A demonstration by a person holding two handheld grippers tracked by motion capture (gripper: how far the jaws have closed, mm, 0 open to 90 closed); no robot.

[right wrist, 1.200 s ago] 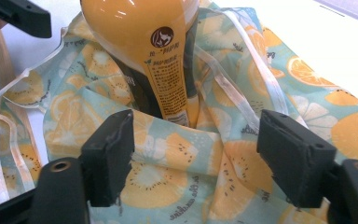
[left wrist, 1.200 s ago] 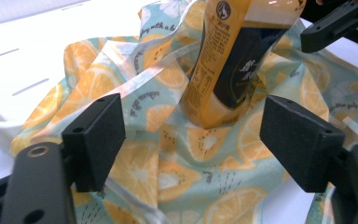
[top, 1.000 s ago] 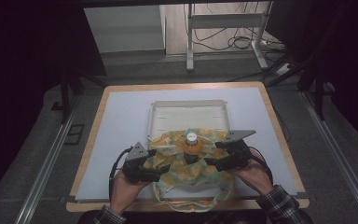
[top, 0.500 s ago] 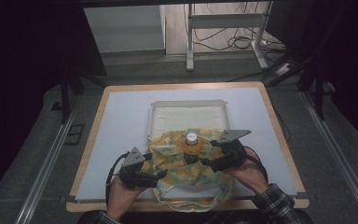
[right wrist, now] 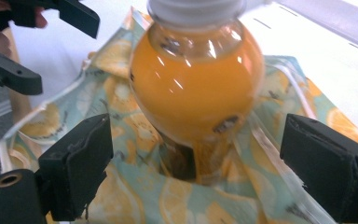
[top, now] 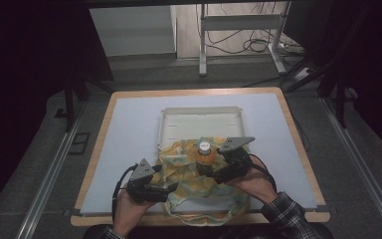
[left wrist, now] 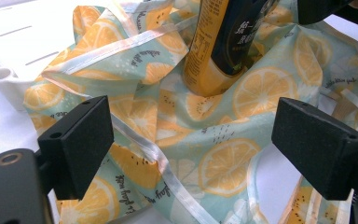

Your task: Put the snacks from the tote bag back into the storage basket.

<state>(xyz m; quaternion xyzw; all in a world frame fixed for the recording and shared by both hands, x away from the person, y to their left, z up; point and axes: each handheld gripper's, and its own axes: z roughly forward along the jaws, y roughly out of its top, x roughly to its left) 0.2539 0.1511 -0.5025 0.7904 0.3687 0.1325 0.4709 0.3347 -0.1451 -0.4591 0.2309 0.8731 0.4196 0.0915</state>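
Note:
A bottle of orange juice [top: 205, 153] with a white cap stands upright on a crumpled lemon-print cloth [top: 194, 191] at the table's near edge. My left gripper [top: 171, 188] lies at the cloth's left edge, open. In the left gripper view its jaws [left wrist: 191, 135] straddle the cloth [left wrist: 168, 116] without pressing it, the bottle [left wrist: 223, 42] beyond them. My right gripper [top: 211, 174] is just right of the bottle. In the right gripper view its jaws [right wrist: 196, 154] stand wide with the bottle [right wrist: 196, 88] close ahead, untouched. Both pairs of jaws have just been opening.
A white tray [top: 171, 124] lies behind the cloth, whose far folds lap over its near rim. The pale blue mat [top: 129, 139] covers the wooden table. The person's hands and a plaid sleeve [top: 286, 219] come in over the near edge.
My right gripper has slid left, closer to the bottle, and its jaws look wider. The left gripper has barely shifted. Bottle and cloth stay put.

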